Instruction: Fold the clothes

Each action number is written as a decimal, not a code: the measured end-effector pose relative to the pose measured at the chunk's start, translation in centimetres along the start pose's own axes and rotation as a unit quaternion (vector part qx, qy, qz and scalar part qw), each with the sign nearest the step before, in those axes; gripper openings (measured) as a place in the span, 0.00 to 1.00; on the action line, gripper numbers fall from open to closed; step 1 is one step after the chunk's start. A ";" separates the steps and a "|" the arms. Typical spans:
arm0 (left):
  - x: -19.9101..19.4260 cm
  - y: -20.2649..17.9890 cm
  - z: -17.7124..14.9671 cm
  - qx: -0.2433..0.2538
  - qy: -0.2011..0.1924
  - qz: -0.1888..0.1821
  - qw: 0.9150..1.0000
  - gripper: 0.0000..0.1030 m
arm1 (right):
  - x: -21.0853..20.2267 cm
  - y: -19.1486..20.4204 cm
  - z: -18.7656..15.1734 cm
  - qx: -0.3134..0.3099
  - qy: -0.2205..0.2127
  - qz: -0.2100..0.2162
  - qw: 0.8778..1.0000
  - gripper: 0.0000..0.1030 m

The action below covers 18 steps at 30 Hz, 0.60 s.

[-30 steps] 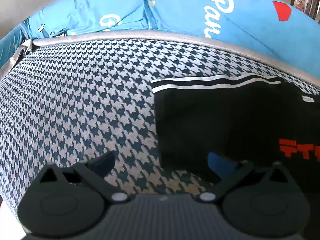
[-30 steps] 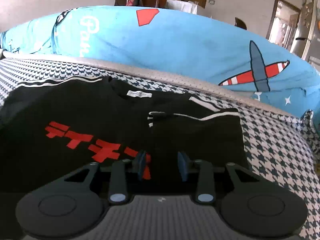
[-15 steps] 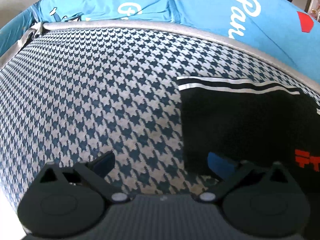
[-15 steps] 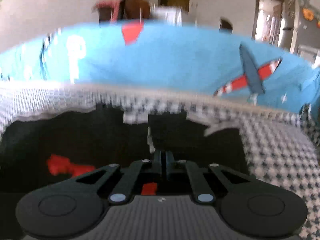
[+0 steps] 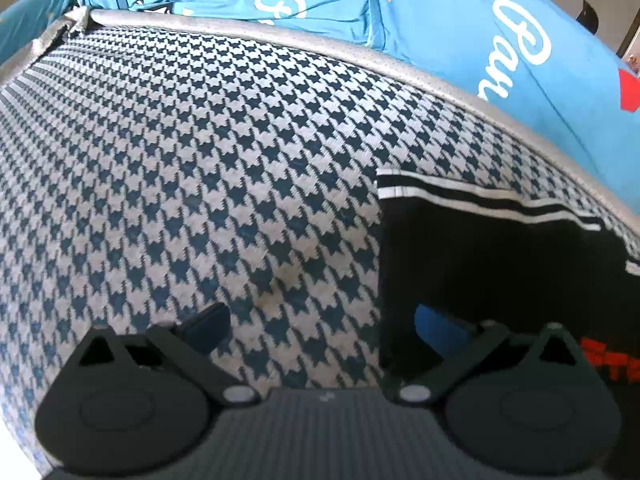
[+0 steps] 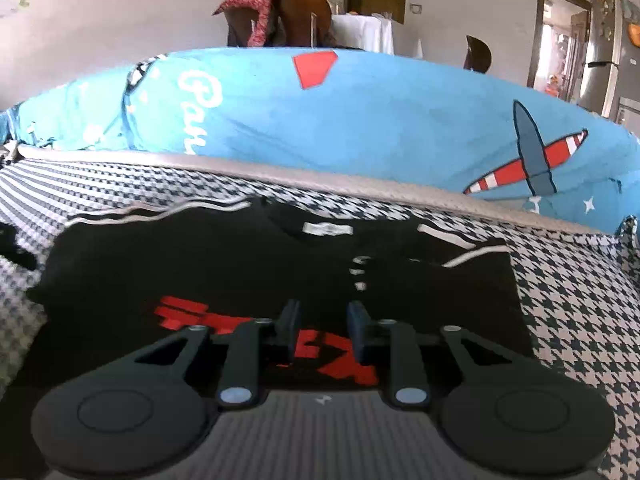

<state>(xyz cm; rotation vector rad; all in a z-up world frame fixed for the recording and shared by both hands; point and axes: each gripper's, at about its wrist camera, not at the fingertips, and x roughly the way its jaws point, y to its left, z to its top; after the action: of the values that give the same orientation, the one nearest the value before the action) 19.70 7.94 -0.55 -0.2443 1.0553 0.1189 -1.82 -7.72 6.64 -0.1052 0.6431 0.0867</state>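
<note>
A houndstooth-patterned surface (image 5: 192,168), dark blue on pale, filled most of both views; it looked padded, with a grey piped edge (image 6: 320,178) along its far side, though what piece of furniture it belonged to could not be told. Behind that edge lay a bright blue bedcover (image 6: 380,120) printed with white script, a red patch and a striped aeroplane (image 6: 532,160); the lettering was cut off by folds and by the frame edges. Farther back in the right wrist view stood a dark wooden chair (image 6: 304,20) draped with red cloth, and a doorway, all small and hazy.

The black T-shirt (image 6: 240,264) lay flat on the houndstooth surface, near its far edge, with white-striped trim (image 5: 480,196) on its sleeve, a small white neck label (image 6: 328,229) and red block print (image 6: 200,316) on the chest. Its right side was folded inward over the body. The print was partly hidden by the right tool, and in the left wrist view the shirt ran out of frame on the right.

The left tool (image 5: 320,326) stood wide, one finger over bare houndstooth, the other over the shirt's left edge, gripping nothing. The right tool (image 6: 323,328) hung narrowly parted above the chest print, empty; whether its tips touched the cloth could not be told.
</note>
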 end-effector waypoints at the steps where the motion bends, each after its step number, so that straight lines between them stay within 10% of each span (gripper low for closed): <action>1: 0.2 0.0 0.1 -0.003 0.001 -0.008 1.000 1.00 | -0.4 0.5 0.0 0.001 -0.001 0.002 1.000 0.27; 18: 2.8 -2.3 1.5 0.019 -0.017 -0.043 0.999 0.97 | -1.8 1.4 -0.4 0.058 -0.001 0.001 0.998 0.33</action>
<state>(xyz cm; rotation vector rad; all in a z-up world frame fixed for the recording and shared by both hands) 22.78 6.01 -1.95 -0.2521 1.0113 0.0261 -3.62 -6.50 7.32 0.0074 0.6457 0.0521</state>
